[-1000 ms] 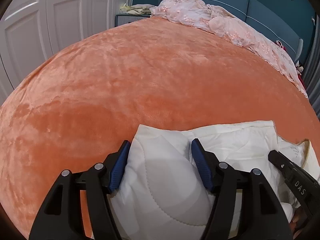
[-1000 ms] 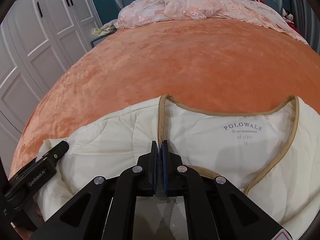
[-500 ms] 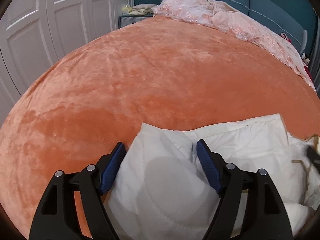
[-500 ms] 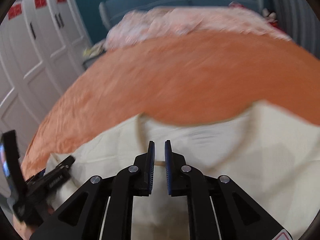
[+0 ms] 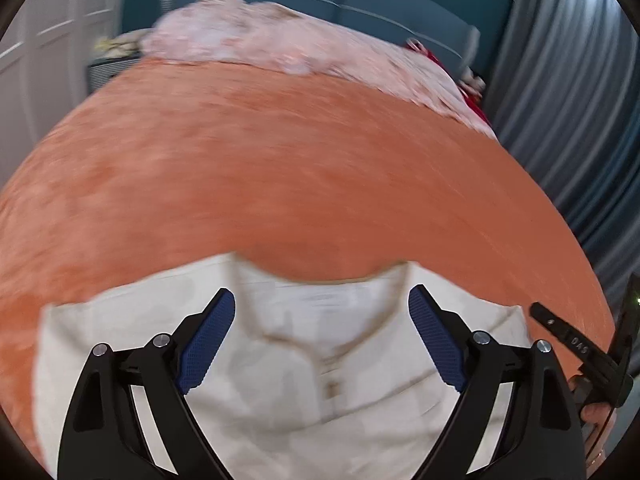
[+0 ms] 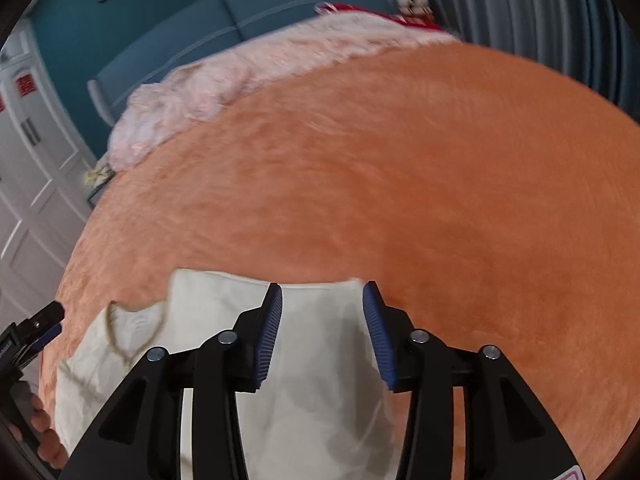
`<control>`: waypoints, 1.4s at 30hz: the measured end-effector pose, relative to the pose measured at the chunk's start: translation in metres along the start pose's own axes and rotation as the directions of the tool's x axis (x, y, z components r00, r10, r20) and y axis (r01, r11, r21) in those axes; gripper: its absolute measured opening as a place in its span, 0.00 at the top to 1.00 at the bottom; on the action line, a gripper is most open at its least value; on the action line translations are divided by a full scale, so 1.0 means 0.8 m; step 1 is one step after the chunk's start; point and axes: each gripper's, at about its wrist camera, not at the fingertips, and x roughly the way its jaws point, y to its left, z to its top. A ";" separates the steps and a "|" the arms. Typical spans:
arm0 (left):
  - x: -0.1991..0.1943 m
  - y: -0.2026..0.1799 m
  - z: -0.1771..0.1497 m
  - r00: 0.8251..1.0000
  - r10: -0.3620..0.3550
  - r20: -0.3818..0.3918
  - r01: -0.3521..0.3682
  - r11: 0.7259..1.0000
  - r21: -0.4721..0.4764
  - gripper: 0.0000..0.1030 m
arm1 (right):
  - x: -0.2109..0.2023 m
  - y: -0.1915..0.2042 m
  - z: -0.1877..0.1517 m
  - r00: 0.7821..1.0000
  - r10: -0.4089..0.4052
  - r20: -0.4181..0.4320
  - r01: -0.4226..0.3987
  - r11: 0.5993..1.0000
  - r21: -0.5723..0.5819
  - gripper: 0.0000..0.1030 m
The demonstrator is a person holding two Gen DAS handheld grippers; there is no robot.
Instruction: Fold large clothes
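An orange plush blanket (image 5: 304, 184) covers the bed and fills most of both views. Along its far edge lies a crumpled pink floral cover (image 5: 304, 52), with a teal padded headboard (image 6: 224, 16) right behind it. Something red (image 6: 360, 10), perhaps a cushion though too blurred to tell, sits at the blanket's far right corner. White wardrobe doors (image 6: 28, 184) stand left of the blanket, grey curtains (image 5: 576, 128) to its right.

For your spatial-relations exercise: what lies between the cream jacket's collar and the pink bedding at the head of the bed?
Only bare orange blanket separates the cream jacket from the pink bedding; nothing rests on that stretch. The left wrist view shows it, blurred.
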 end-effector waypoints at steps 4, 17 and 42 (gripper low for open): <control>0.063 -0.049 0.002 0.996 0.000 -0.093 0.002 1.000 0.024 0.17 | 0.033 -0.007 -0.003 0.997 0.008 -0.081 -0.008 1.000 -0.001 0.59; 0.146 -0.088 -0.044 0.972 0.198 -0.126 -0.175 0.969 0.173 0.67 | 0.051 0.011 -0.034 0.996 -0.082 -0.025 0.077 0.987 -0.144 0.93; 0.043 0.076 -0.074 0.939 0.340 -0.054 -0.336 0.939 0.071 0.47 | 0.069 0.210 -0.101 0.992 0.027 -0.119 -0.067 0.936 -0.346 0.88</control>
